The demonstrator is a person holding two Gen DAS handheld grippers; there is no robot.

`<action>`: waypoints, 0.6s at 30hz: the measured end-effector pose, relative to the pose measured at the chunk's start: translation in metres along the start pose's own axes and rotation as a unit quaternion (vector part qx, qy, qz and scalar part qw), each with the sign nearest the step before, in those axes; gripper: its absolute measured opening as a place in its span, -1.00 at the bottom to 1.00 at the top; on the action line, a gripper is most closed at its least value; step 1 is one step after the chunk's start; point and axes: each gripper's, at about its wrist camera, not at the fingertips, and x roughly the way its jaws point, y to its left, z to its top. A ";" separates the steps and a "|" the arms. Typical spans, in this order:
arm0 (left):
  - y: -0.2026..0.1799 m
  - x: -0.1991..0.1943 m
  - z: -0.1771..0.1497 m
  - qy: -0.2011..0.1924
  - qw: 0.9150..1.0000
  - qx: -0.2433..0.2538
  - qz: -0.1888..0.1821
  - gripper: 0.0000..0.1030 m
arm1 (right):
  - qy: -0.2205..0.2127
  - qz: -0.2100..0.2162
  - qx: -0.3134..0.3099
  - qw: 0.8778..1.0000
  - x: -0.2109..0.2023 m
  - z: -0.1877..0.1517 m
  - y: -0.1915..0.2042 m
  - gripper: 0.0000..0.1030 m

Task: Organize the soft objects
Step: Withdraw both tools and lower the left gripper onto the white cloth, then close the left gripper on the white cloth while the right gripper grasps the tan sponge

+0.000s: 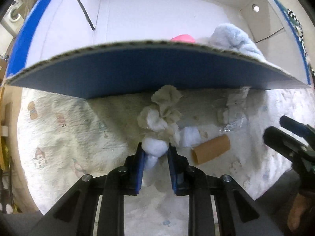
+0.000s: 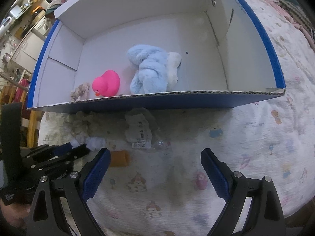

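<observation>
Printed white bedsheet (image 2: 246,137) is spread under a blue-and-white cardboard box (image 2: 196,100)
A white-and-beige knotted rope toy (image 1: 157,125) is clamped by the left gripper (image 1: 154,153); the right gripper (image 2: 155,169) is held wide open, gripping nothing

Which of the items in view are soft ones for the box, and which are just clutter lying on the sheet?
For the job:
- rope toy, held at its white end by the left gripper
- blue plush, pink duck and small knotted toy, inside the box

Lying about:
- cardboard tube
- crumpled plastic wrapper

Box wall (image 1: 137,72) hides most of pink duck (image 1: 183,38) — right tongs (image 1: 283,135) blurred.
</observation>
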 end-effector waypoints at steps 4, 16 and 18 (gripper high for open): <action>0.001 -0.015 -0.006 -0.007 1.000 -0.010 -0.017 -0.60 | 0.004 0.006 0.004 1.000 0.003 0.000 0.003 0.91; 0.044 -0.051 -0.023 -0.026 0.998 -0.048 -0.036 -0.60 | 0.054 0.095 0.023 0.994 0.029 -0.002 0.025 0.31; 0.049 -0.060 -0.024 -0.038 0.997 -0.056 -0.034 -0.60 | 0.067 0.091 0.019 0.993 0.037 -0.002 0.031 0.12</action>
